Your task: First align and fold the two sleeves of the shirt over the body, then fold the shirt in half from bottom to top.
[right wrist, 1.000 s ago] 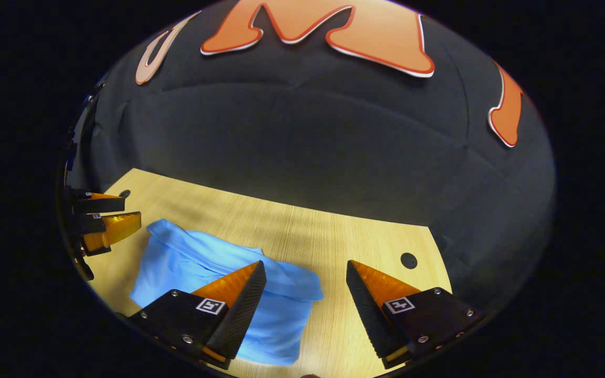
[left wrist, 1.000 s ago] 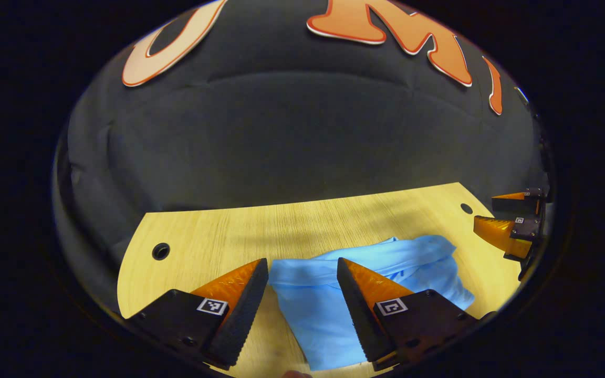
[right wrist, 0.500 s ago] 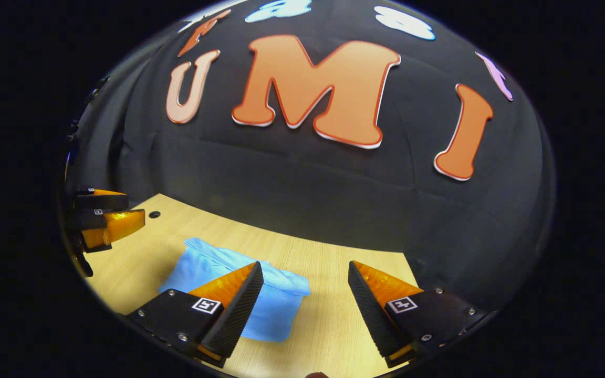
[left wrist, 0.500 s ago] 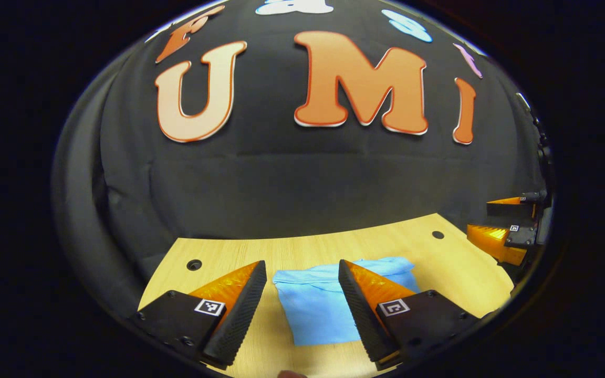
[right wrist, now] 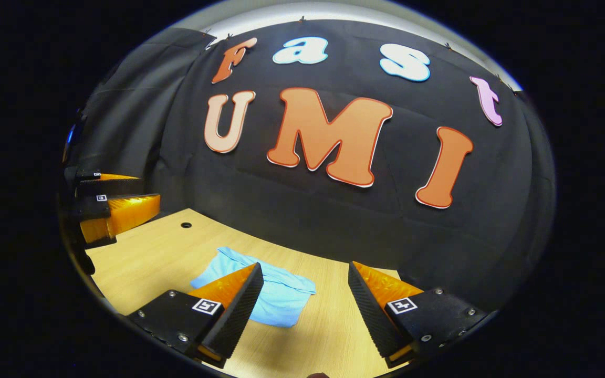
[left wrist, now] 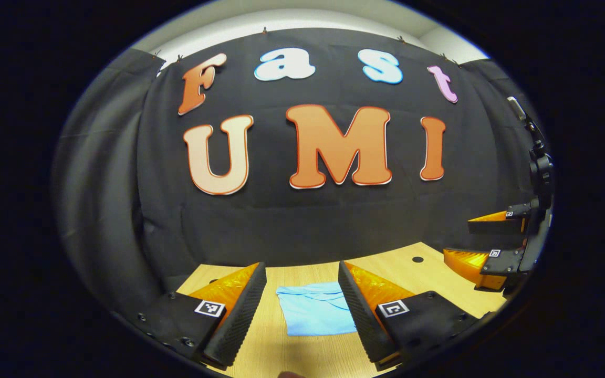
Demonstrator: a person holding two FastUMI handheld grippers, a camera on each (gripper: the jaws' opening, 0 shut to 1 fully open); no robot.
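Both fingers of the left gripper (left wrist: 302,273) stand spread wide apart at the bottom of the left gripper view, with nothing between them but air. The right gripper (right wrist: 305,273) in the right gripper view has its fingers parted just as wide, also holding nothing. Both grippers are raised above the table and touch nothing on it.

The shirt (left wrist: 315,312) is light blue and lies folded into a small, compact, roughly rectangular bundle. In the left gripper view it sits flat on the table, seen through the gap between the two fingers, with soft creases across its upper part. In the right gripper view the shirt (right wrist: 276,299) lies low and left of centre, partly hidden behind that gripper's left finger; a thicker, rolled-looking fold runs along its far edge. No sleeve sticks out from the bundle.

At the right edge of the left gripper view the right gripper (left wrist: 465,241) hangs in the air, fingers apart. At the left edge of the right gripper view the left gripper (right wrist: 147,194) shows the same way.

The table (right wrist: 150,257) is pale wood with a fine grain and small round holes near its far corners. Black cloth (left wrist: 113,210) hangs behind and beside it as the booth's wall, slightly wrinkled, with a strip of pale ceiling (left wrist: 281,16) above.
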